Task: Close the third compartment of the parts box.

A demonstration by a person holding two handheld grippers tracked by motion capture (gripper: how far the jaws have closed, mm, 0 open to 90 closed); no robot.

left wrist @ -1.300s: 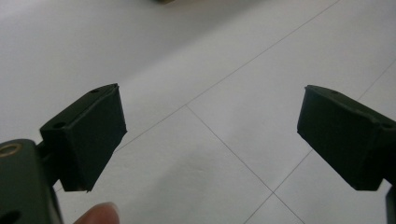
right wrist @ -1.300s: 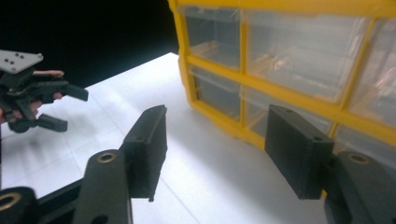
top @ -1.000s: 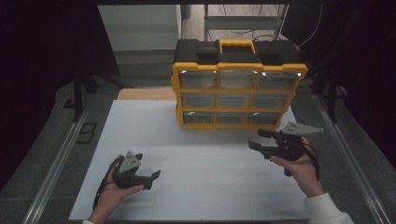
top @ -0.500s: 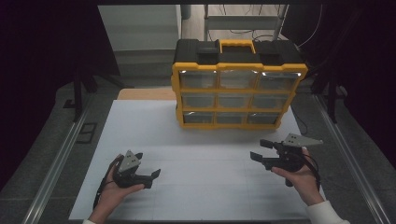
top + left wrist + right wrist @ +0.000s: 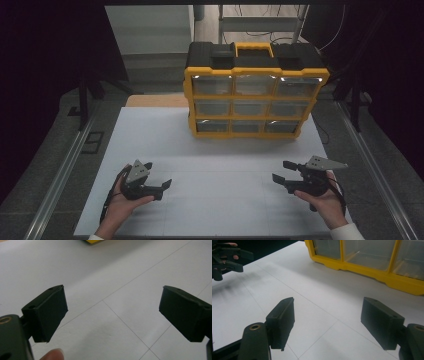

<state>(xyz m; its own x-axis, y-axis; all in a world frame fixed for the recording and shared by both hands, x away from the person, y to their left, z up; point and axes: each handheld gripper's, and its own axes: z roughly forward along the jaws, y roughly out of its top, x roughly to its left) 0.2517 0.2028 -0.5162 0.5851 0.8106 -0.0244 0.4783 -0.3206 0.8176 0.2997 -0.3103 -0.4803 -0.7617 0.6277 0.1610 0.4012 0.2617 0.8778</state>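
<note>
A yellow-and-black drawer organizer (image 5: 255,105) with clear drawers stands at the back of the white mat (image 5: 215,160). At the near left, my left gripper (image 5: 159,174) rests in a hand, jaws open and pointing right, nothing between them. In the left gripper view its pads (image 5: 50,312) frame bare mat. Near the right front my right gripper (image 5: 281,171) is held low, jaws open and empty, pointing left. The right gripper view has its pads (image 5: 283,320) wide apart over the mat, with the organizer's bottom row (image 5: 367,262) ahead and the left gripper (image 5: 245,261) far off.
Metal rails (image 5: 65,165) run along both sides of the table. A wooden board (image 5: 155,100) lies behind the mat's left part. A yellow corner of the organizer (image 5: 92,241) shows at the top of the left gripper view. Dark surroundings ring the table.
The right hand has come down and toward the near edge, from beside the organizer's lower right corner to low over the mat. The left hand has stayed put.
</note>
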